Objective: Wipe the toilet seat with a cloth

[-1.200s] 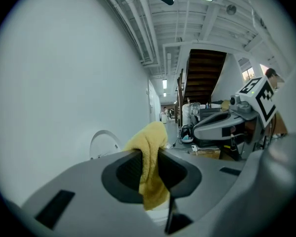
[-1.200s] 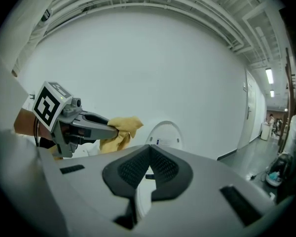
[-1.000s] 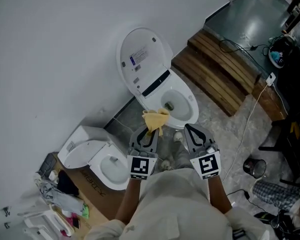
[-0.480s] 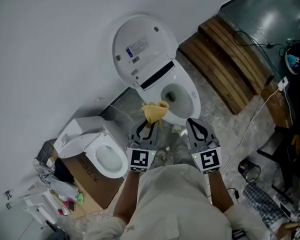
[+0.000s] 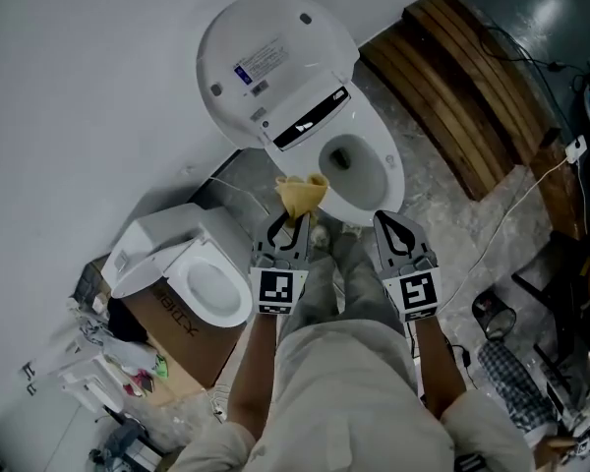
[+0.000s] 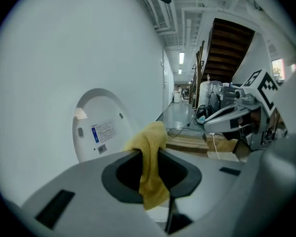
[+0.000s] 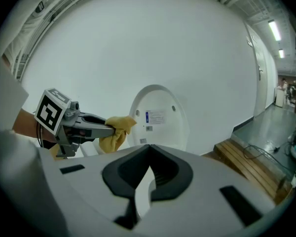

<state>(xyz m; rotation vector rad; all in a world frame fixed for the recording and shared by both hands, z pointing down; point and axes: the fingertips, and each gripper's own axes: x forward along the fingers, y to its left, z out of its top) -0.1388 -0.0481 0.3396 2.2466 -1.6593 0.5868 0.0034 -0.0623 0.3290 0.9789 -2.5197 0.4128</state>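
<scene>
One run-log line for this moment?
left gripper: shut on yellow cloth | right gripper: shut, empty | toilet lid: up | cloth: held near toilet rim, contact unclear

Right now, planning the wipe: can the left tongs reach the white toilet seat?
Likely yes: the left tongs, shut on the yellow cloth, hang at the near edge of the white toilet seat; its round lid up, nothing between.

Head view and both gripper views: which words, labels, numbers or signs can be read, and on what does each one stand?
Sticker on the raised toilet lid: blue-and-white print, too small to read in any view.
Cardboard box: dark print on its side, too blurred to read.
Nothing else shows words or numbers, so no text can be quoted.
</scene>
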